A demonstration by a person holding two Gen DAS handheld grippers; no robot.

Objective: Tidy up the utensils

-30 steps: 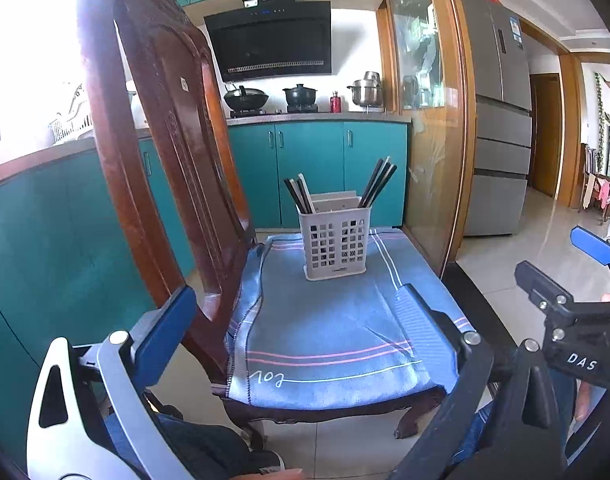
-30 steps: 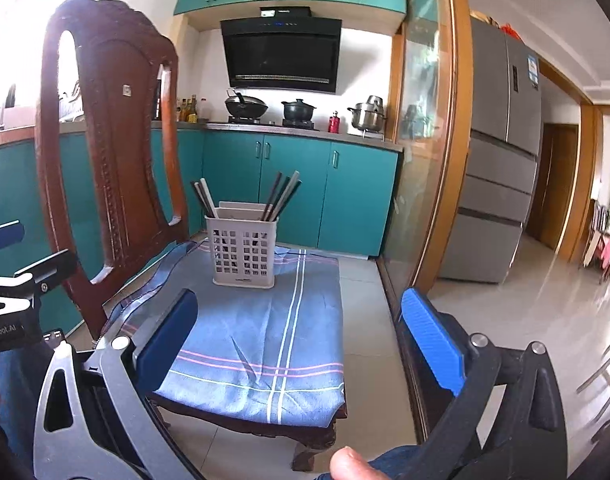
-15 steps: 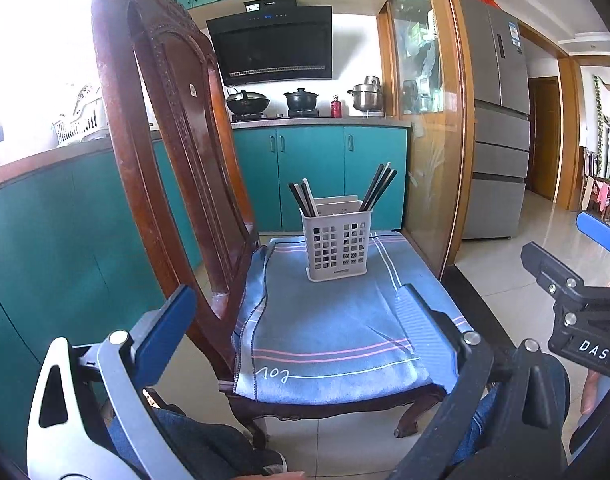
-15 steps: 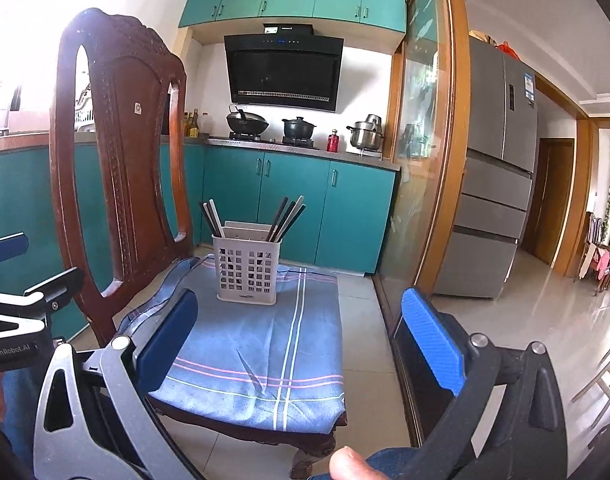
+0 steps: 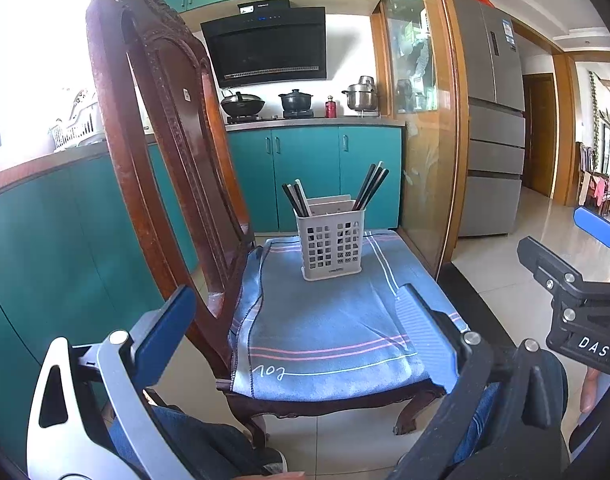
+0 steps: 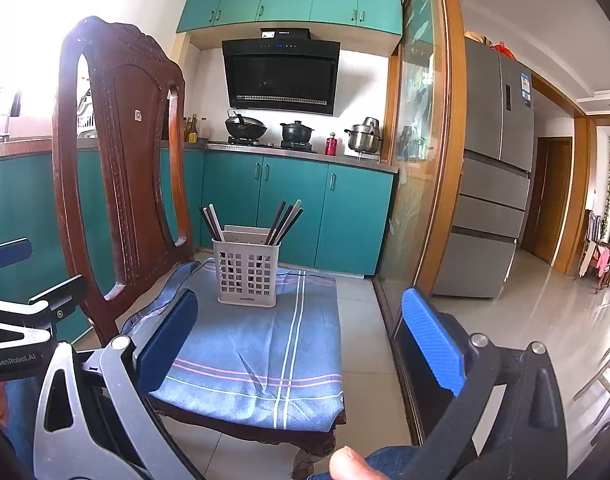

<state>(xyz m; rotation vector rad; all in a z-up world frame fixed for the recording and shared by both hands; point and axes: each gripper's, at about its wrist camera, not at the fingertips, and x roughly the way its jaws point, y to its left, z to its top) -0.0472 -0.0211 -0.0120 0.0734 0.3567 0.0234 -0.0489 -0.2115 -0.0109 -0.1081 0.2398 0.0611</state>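
A grey perforated utensil basket [image 5: 332,244] [image 6: 247,276] stands upright at the far end of a chair seat covered by a blue striped cloth [image 5: 329,328] [image 6: 257,348]. Dark chopsticks lean out of its left side [image 5: 295,199] [image 6: 210,222] and its right side [image 5: 371,184] [image 6: 286,220]. A pale divider shows between them. My left gripper [image 5: 297,320] is open and empty, short of the seat's near edge. My right gripper [image 6: 301,332] is also open and empty, well short of the basket. Each gripper shows at the edge of the other's view.
The carved wooden chair back [image 5: 161,152] [image 6: 121,168] rises left of the seat. Teal cabinets [image 5: 313,176] and a stove with pots [image 6: 293,132] are behind. A glass partition [image 5: 421,152] and a fridge [image 6: 493,192] stand right. Tiled floor [image 6: 545,320] lies right. A person's knees show below.
Both grippers have risen and tilted a little, so the chair and basket sit lower in view. The basket and chopsticks have not moved. Both grippers stay open.
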